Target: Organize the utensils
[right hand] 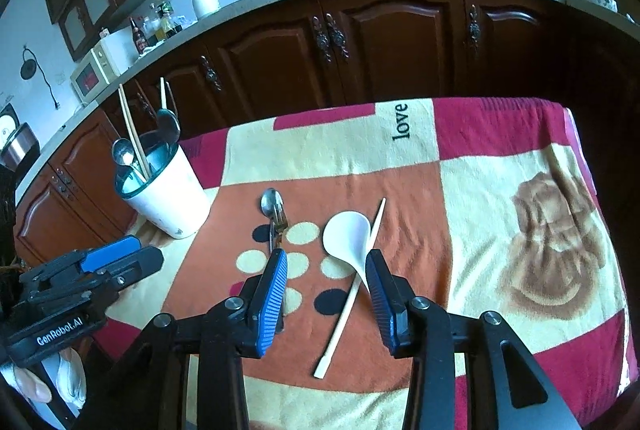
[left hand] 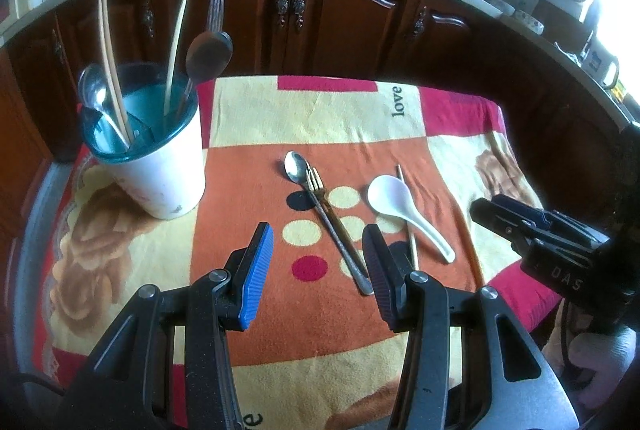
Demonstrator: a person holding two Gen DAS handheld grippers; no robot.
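Note:
A white utensil holder (left hand: 160, 166) with a teal rim stands at the table's left; it holds chopsticks, spoons and a fork. It also shows in the right wrist view (right hand: 168, 194). On the cloth lie a metal spoon (left hand: 297, 167), a gold fork (left hand: 326, 202), a white ceramic spoon (left hand: 394, 198) and one chopstick (right hand: 352, 294). My left gripper (left hand: 320, 250) is open and empty, hovering just short of the fork and spoon handles. My right gripper (right hand: 328, 270) is open and empty above the white spoon (right hand: 346, 234) handle and chopstick.
The table is covered with a patterned blanket (left hand: 320, 118) in orange, cream and red. Dark wooden cabinets (left hand: 352, 22) run behind the table, under a counter with pots and bottles. The blanket's edge drops off at the right (right hand: 592, 190).

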